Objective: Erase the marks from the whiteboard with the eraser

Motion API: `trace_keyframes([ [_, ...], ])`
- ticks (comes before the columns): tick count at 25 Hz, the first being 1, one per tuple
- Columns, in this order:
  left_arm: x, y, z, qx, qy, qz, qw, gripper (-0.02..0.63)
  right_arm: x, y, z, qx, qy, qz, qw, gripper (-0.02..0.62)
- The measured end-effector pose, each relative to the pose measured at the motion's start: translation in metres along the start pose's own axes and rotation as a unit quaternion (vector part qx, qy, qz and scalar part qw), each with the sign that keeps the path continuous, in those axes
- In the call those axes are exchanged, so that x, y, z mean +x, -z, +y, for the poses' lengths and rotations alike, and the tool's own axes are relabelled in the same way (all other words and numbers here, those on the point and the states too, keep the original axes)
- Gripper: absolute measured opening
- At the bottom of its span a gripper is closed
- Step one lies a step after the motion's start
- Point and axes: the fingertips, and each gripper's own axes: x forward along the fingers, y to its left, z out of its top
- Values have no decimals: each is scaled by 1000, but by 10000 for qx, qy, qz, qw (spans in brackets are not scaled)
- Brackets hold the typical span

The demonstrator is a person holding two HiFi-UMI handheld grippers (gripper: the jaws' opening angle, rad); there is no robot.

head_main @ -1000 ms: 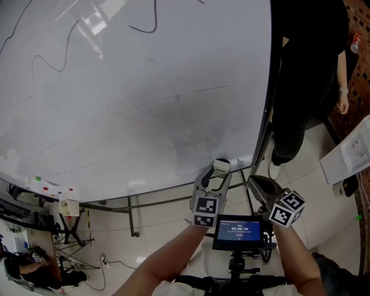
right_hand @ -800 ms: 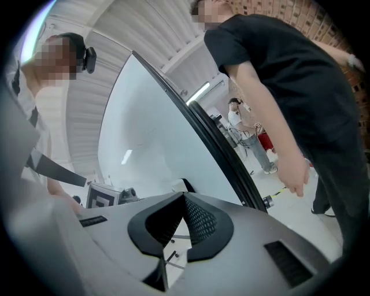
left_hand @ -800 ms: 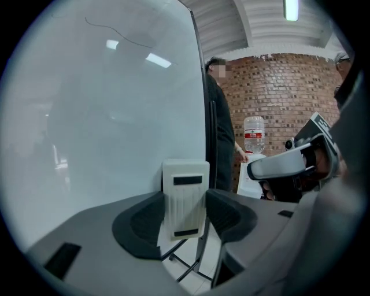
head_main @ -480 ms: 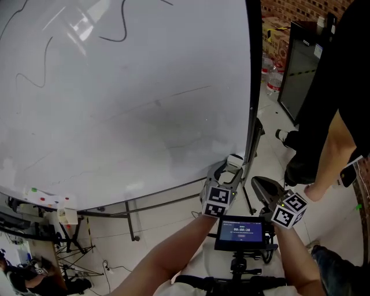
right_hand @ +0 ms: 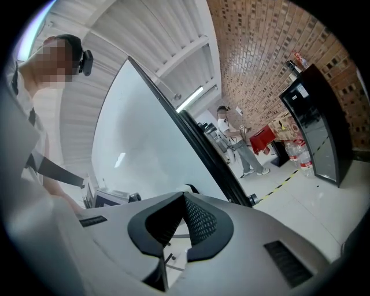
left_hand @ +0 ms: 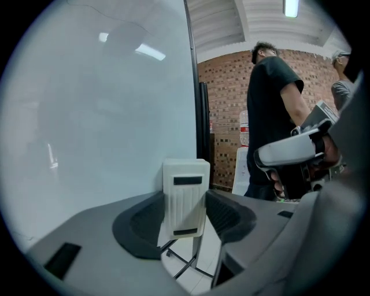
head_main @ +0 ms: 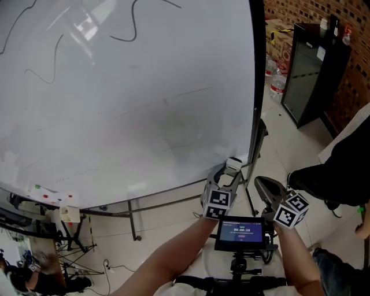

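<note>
Big white glossy whiteboard (head_main: 144, 98) on a metal stand fills most of the head view, with a black frame edge (head_main: 253, 87) down its right side. Thin black wavy marker marks (head_main: 124, 29) sit at the board's top left, and faint grey smudges spread across the middle. A tall black cabinet (head_main: 315, 69) stands on the tiled floor to the right, against a brick wall (head_main: 289, 14). A person in dark clothes (head_main: 338, 176) is at the right edge. A small dark screen (head_main: 239, 229) sits low centre, between the two forearms. The grey left tool (head_main: 230, 171) (left_hand: 185, 214) is near the board's lower right corner, its jaws clamped on a white ribbed rectangular eraser (head_main: 233, 164) (left_hand: 185, 193) held upright. The eraser is just beside the frame edge and well apart from the marks; I cannot tell whether it touches the board. The grey right tool (head_main: 267, 188) (right_hand: 184, 217) sits to the right of the left one, off the board, its jaws together with nothing between them.
</note>
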Motion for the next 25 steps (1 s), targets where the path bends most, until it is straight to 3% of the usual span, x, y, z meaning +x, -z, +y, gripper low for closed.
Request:
trace_keyframes([
  [8,-52,52,62,-159,-782,300,9964,258,25,8,22,-63,-291,164,9994,20],
  [13,-96,82,110,-84,-1423,455,9887,259,39,15,35,-79,-438,272,9986,18],
  [18,-133,89,144,-113,-1940,415,9800,258,51,23,46,-112,-570,354,9977,20],
  [25,-133,87,147,-338,-2119,389,9759,259,52,32,53,-108,-616,453,9970,20],
])
